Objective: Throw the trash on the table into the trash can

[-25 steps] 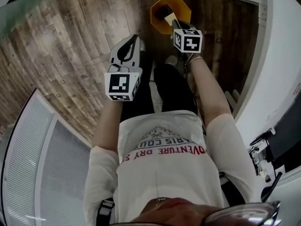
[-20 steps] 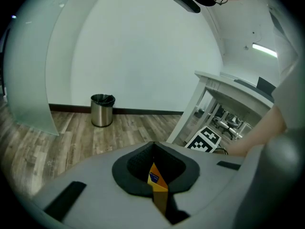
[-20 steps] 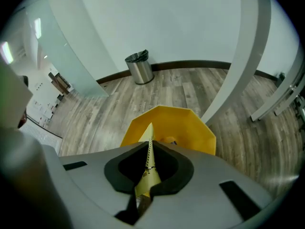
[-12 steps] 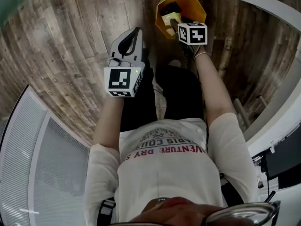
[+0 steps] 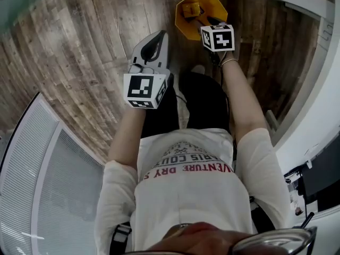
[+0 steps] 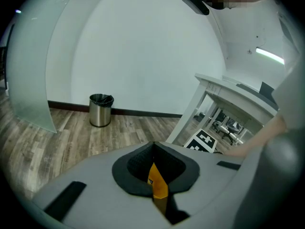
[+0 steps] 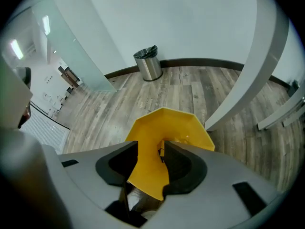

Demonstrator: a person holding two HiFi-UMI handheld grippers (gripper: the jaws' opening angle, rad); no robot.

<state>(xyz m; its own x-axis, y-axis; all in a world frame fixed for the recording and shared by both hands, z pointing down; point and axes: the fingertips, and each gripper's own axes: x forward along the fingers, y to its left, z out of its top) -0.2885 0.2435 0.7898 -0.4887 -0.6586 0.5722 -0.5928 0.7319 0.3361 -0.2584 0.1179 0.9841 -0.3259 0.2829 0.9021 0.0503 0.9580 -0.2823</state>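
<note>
wood-plank flooring is recorded beneath a standing person, with a white table [image 5: 313, 73] curving along 3 o'clock. nearest, the left gripper [image 5: 160, 35] is held at 11 o'clock with its jaws together at the tips. a thin yellow strip is seen in the slot below them, and whether it is gripped cannot be determined. beyond, at 12 o'clock, the right gripper [image 7: 160, 149] is poised over the near rim of the yellow trash can [image 5: 183, 24]. its jaws are opening and nothing is pressed between the pads; only the can's wall is seen through the gap. a piece of trash [image 5: 190, 9] is seen lying inside the can. farthest, a steel bin [image 7: 148, 65] stands against the wall. the drop is judged complete. next, the right gripper should be lifted clear and the table revisited for any remaining trash, none being in view.
</note>
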